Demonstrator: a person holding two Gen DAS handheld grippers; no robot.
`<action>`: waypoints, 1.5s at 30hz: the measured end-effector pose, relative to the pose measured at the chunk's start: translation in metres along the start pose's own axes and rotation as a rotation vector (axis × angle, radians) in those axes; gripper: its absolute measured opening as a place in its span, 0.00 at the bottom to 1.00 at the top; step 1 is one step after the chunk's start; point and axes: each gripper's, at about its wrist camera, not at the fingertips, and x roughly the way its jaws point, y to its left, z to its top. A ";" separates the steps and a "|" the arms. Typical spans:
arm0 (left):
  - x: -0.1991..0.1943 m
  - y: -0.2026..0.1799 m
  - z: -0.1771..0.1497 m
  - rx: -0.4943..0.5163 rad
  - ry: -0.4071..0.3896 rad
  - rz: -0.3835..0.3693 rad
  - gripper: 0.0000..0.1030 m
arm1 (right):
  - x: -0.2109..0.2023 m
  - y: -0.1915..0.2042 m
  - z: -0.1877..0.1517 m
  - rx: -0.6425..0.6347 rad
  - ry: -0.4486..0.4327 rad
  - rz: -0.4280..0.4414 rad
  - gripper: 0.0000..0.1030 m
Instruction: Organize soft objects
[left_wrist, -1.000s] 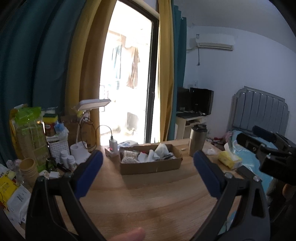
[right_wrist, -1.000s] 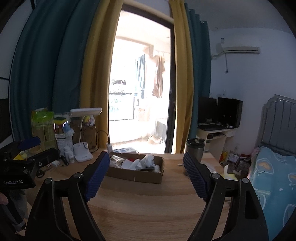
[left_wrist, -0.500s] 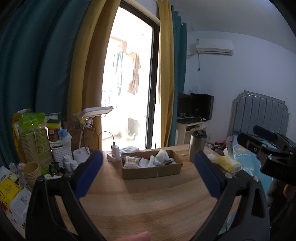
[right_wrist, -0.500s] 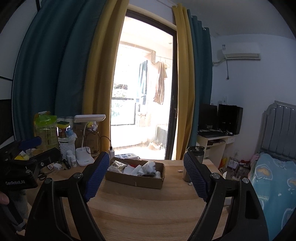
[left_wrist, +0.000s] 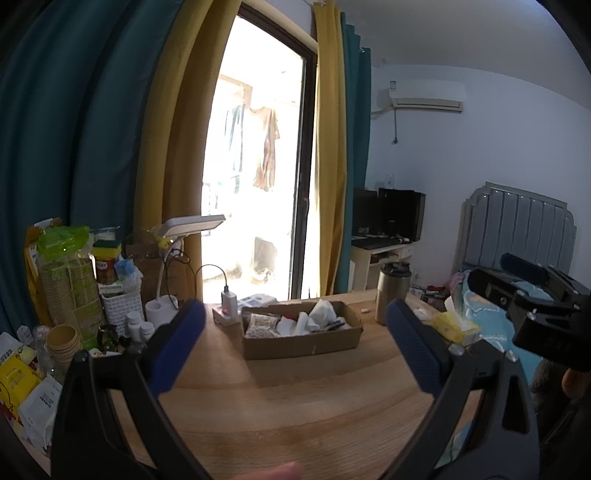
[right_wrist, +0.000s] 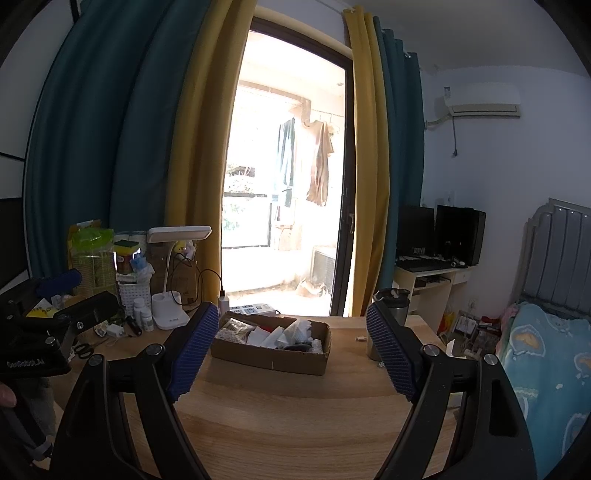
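At the lower left of the left wrist view stood paper cups (left_wrist: 62, 341), snack bags and a white desk lamp (left_wrist: 173, 258) on the wooden bench (left_wrist: 295, 406). The left gripper (left_wrist: 295, 349) filled the bottom of the frame, its blue-padded fingers (left_wrist: 177, 347) spread wide and holding nothing. Between them, at centre and well beyond the tips, sat an open cardboard box (left_wrist: 303, 343) holding white cloths and other soft items. A steel tumbler (left_wrist: 392, 291) stood just right of the box, and a yellow tissue pack (left_wrist: 456, 326) lay further right. In the right wrist view, the right gripper (right_wrist: 291, 354) likewise had its fingers (right_wrist: 388, 354) spread apart and empty, framing the same box (right_wrist: 273, 356) at centre. A bed (right_wrist: 546, 354) lay at the right edge.
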 end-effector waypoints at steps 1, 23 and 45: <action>0.000 -0.001 0.000 0.000 -0.001 -0.004 0.97 | 0.001 0.000 0.000 0.003 0.001 -0.002 0.83; -0.001 -0.007 0.000 0.009 -0.004 -0.010 0.97 | 0.001 -0.004 -0.003 0.011 0.003 -0.008 0.83; -0.004 -0.010 0.000 0.013 -0.002 -0.028 0.97 | 0.001 -0.005 -0.002 0.011 0.004 -0.007 0.83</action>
